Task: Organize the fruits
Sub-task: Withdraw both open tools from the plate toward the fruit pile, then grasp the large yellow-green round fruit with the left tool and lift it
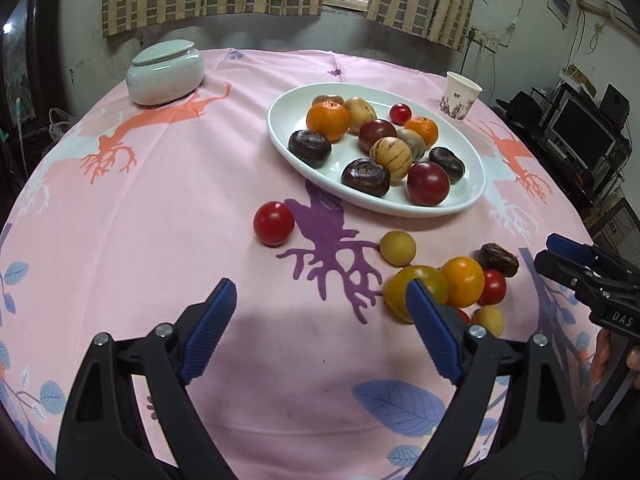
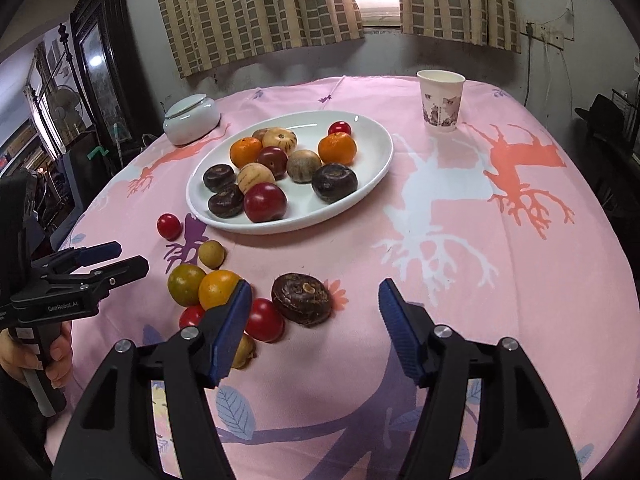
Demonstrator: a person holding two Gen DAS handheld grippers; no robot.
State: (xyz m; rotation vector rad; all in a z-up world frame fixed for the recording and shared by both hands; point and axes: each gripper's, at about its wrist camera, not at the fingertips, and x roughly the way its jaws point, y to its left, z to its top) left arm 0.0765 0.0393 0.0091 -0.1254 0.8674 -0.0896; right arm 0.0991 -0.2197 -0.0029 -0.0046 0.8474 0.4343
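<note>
1. Fruits are split between two places: a good dozen already sit on the white plate (image 2: 376, 168) toward the far side of the tabletop (image 2: 520, 280), while a loose cluster waits on the pink cloth nearer the person.
2. The stragglers, seen from the right wrist: a lone red tomato (image 2: 169, 226) just off the plate's rim, a small tan fruit (image 2: 211, 254), a greenish-yellow tomato (image 2: 186, 283) touching an orange one (image 2: 218, 289), two more red tomatoes low in the group, and a dark brown water chestnut (image 2: 302, 299) a little apart.
3. The left gripper (image 1: 320, 320) hovers with its fingers spread wide and nothing between them; bare cloth shows in the gap.
4. The right gripper (image 2: 316, 320) is also parted and empty, the water chestnut lying just ahead of its opening.
5. The step in hand looks like the reach for the next loose piece, with neither hand carrying anything.
6. The next move calls for lowering one set of fingers around a single fruit. The chestnut sits clear for the right; the left's nearest picks are packed together, so it risks nudging the round neighbours into a roll.
</note>
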